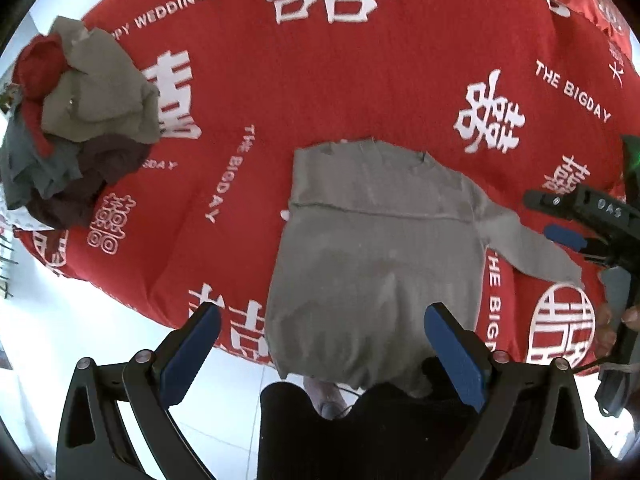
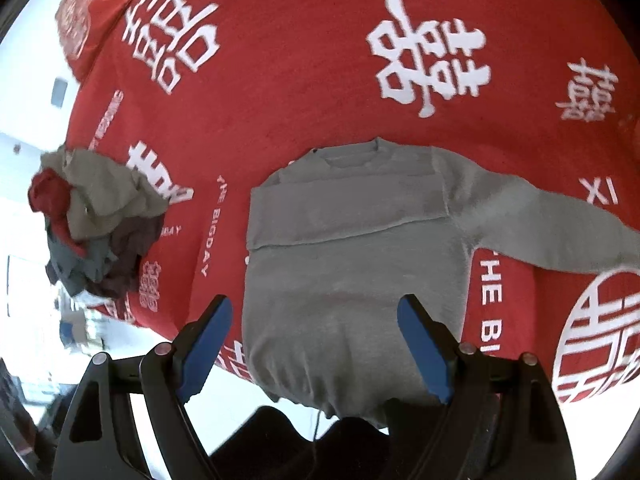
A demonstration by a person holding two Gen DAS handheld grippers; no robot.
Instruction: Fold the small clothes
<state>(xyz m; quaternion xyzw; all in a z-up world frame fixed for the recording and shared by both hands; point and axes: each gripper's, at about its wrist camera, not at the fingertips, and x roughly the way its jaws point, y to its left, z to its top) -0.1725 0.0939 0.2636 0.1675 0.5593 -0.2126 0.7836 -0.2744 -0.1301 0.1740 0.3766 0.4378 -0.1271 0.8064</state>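
Observation:
A small grey sweater (image 1: 376, 248) (image 2: 352, 272) lies flat, collar away from me, on a red bedspread (image 1: 360, 80) (image 2: 304, 92) printed with white characters. One sleeve is folded across its chest. The other sleeve (image 1: 520, 236) (image 2: 552, 224) stretches out to the right. The hem hangs over the bed's near edge. My left gripper (image 1: 322, 320) is open above the lower part of the sweater, nothing between its blue pads. My right gripper (image 2: 316, 308) is open too, over the same hem area; in the left wrist view it (image 1: 548, 216) shows at the right edge, near the outstretched sleeve.
A heap of crumpled clothes (image 1: 80, 128) (image 2: 100, 216), grey, red, teal and dark maroon, sits at the bed's left edge. A red pillow (image 2: 88, 12) lies at the far corner. Pale floor (image 1: 80, 340) runs left of the bed. A person's dark trouser legs (image 1: 360, 432) stand at the near edge.

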